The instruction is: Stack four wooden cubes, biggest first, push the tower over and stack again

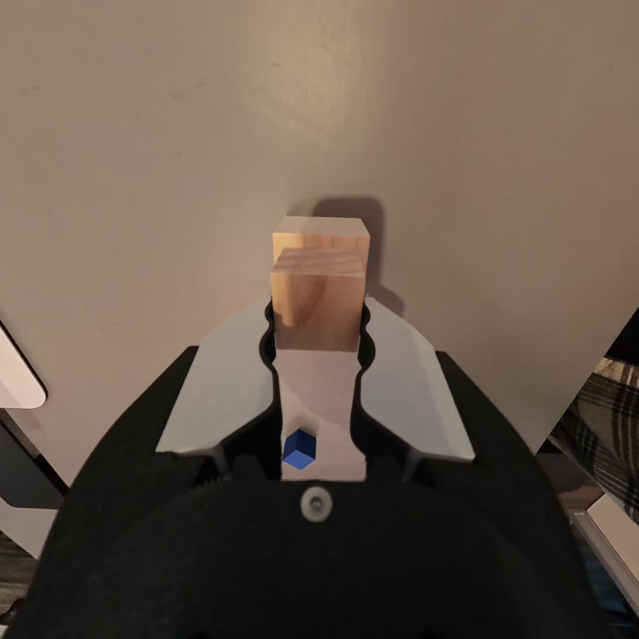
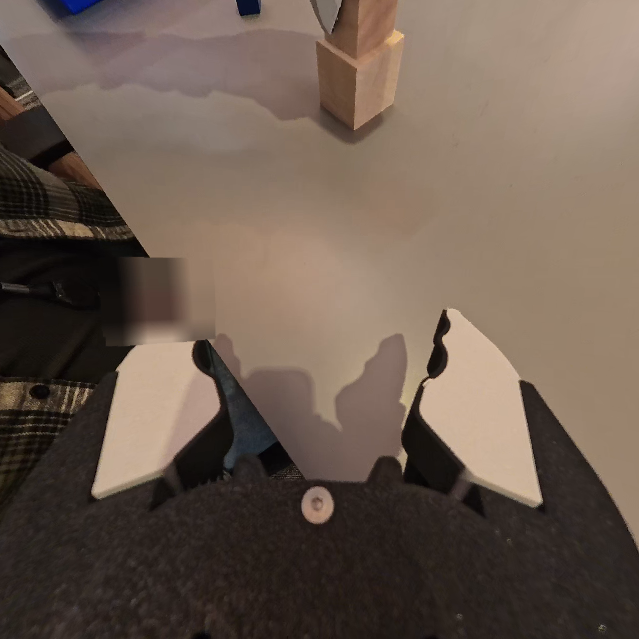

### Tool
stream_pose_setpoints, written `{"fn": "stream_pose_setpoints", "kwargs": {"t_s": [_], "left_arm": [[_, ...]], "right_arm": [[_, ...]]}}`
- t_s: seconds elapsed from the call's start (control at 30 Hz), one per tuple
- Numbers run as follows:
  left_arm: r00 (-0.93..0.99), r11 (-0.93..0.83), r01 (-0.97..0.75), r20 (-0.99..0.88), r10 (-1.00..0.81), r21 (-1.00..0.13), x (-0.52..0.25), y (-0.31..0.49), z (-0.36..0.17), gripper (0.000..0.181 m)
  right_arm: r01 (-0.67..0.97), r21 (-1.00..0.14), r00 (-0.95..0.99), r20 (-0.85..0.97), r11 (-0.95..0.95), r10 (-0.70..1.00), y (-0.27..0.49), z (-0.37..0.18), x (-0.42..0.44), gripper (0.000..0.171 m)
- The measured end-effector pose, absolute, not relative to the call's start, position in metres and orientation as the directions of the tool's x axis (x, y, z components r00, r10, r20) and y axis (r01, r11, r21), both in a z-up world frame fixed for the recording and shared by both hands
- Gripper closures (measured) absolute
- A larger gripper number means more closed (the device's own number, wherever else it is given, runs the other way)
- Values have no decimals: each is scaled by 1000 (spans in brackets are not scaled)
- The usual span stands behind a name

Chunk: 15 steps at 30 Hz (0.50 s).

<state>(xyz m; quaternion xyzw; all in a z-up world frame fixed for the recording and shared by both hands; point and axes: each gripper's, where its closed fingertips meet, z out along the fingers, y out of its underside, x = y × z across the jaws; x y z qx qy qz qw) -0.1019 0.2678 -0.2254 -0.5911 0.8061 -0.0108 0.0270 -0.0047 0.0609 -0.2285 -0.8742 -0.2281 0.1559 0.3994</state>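
Note:
In the left wrist view my left gripper is shut on a wooden cube. A larger wooden cube shows just beyond and below it. In the right wrist view the large cube stands on the grey table at the top, and the smaller cube sits on top of it, cut off by the frame. A left finger is against its side. My right gripper is open and empty, low over the table's near edge, far from the stack. No other wooden cubes show.
A small blue cube lies on the table under my left gripper. Two blue objects sit at the far left of the table. A person's plaid clothing lies beyond the table's left edge. There is about 25 centimetres between the tips of the two grippers.

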Motion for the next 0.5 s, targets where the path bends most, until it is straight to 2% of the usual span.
{"fn": "stream_pose_setpoints", "kwargs": {"t_s": [0.07,0.1,0.2,0.3,0.5], "left_arm": [[-311,312,-949,-23,-950,-46,-104,268,-225,132],[-316,317,-947,-30,-948,-45,-105,269,-223,119],[-342,353,-932,-123,-932,-80,-112,287,-208,96],[-380,402,-907,-165,-910,-128,-137,304,-193,93],[-458,475,-876,-159,-875,-87,-226,339,-213,89]], "right_arm": [[279,-766,846,-89,-579,526,61,-230,-5,47],[281,-766,846,-88,-579,527,61,-229,-5,46],[277,-774,845,-86,-569,528,62,-227,-6,45],[284,-776,841,-80,-563,535,62,-226,-7,45],[282,-782,836,-84,-556,543,62,-228,-9,45]]}}
